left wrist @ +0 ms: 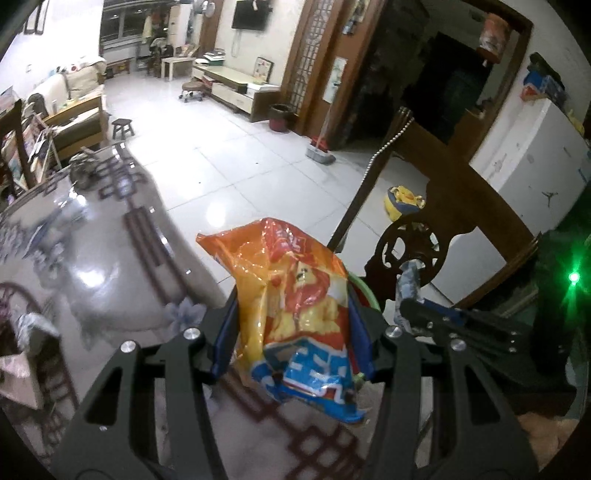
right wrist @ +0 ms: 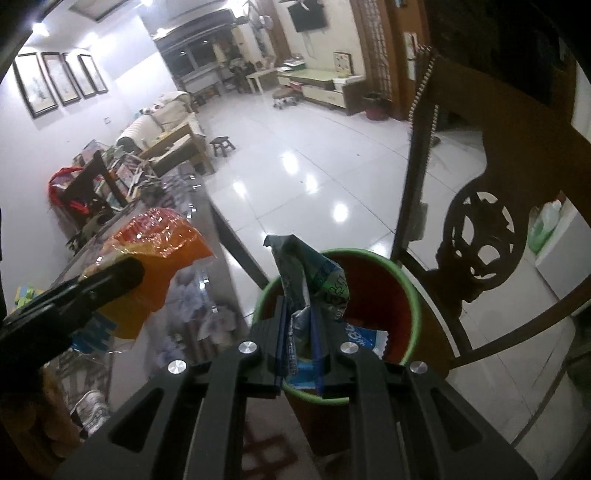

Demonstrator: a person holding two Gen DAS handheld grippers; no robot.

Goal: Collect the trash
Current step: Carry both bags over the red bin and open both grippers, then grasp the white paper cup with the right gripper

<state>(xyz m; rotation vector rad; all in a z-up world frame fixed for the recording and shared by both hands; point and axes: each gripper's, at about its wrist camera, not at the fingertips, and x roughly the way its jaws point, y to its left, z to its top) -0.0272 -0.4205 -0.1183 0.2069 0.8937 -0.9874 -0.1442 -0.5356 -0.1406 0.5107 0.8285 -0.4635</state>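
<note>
Left wrist view: my left claw [left wrist: 291, 332] clamps an orange snack bag [left wrist: 295, 295] at the tabletop [left wrist: 110, 258] edge; my right claw [right wrist: 301, 350] pinches a crumpled wrapper [right wrist: 310, 280] over the green-rimmed bin [right wrist: 413, 295].

Each view sits just behind its own gripper's two fingers and looks forward and steeply down along them, across the glossy table [left wrist: 110, 258] edge toward the tiled living-room floor [left wrist: 236, 155].

The left wrist view looks past the orange snack bag [left wrist: 295, 314], close enough to fill the lower centre. The right wrist view hangs right over the green-rimmed bin [right wrist: 410, 295], looking into its mouth.

Both share the table's far edge, the carved chair back [right wrist: 480, 240] (on the right in each), the small stool [left wrist: 122, 127] and the wall television [left wrist: 249, 14]. Each also catches the other's gripper: the right gripper [left wrist: 408, 295] at the left view's right, the left gripper [right wrist: 122, 273] at the right view's left.
</note>
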